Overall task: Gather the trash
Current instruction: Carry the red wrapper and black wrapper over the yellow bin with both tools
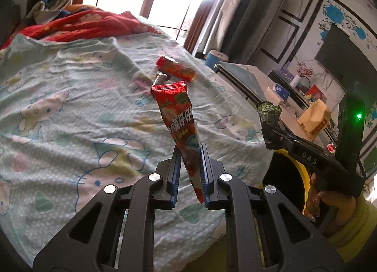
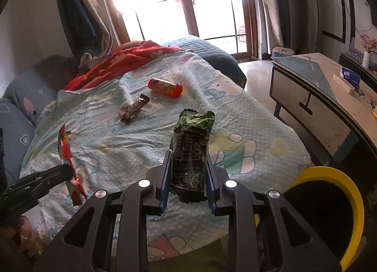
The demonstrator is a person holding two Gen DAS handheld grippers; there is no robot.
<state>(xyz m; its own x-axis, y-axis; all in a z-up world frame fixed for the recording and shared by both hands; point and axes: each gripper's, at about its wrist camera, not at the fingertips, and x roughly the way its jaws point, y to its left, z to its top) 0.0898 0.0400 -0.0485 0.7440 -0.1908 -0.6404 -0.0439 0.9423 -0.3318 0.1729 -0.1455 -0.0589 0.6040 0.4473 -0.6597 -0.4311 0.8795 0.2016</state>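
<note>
Left gripper [image 1: 190, 168]: closed on a long red snack wrapper [image 1: 178, 121], which stands up between the blue pads and leans a little to the left.
Right gripper [image 2: 188, 173]: clamped on a dark green snack packet [image 2: 192, 144], held upright, its crimped top above the fingers.
Right gripper from the left camera: its tip [image 1: 268, 116] shows at the right edge with the green packet in it, a hand [image 1: 329, 201] in a yellow-green sleeve behind.
Left gripper from the right camera: low at the left edge, the red wrapper [image 2: 68, 154] hanging from its tip.
Bed [image 2: 235, 130]: covered by a pale cartoon-print sheet, with a red blanket [image 2: 132, 60] bunched at the far end.
Trash on the bed: a red tube-shaped can [image 2: 165, 87] lying on its side, and near it a small dark brown bar wrapper [image 2: 134, 108]; whether the can is empty I cannot tell.
Bin [image 2: 334, 201]: yellow-rimmed, dark inside, just beside the near right corner of the bed.
Side table [image 2: 318, 107]: beyond the bin, to the right of the bed.
</note>
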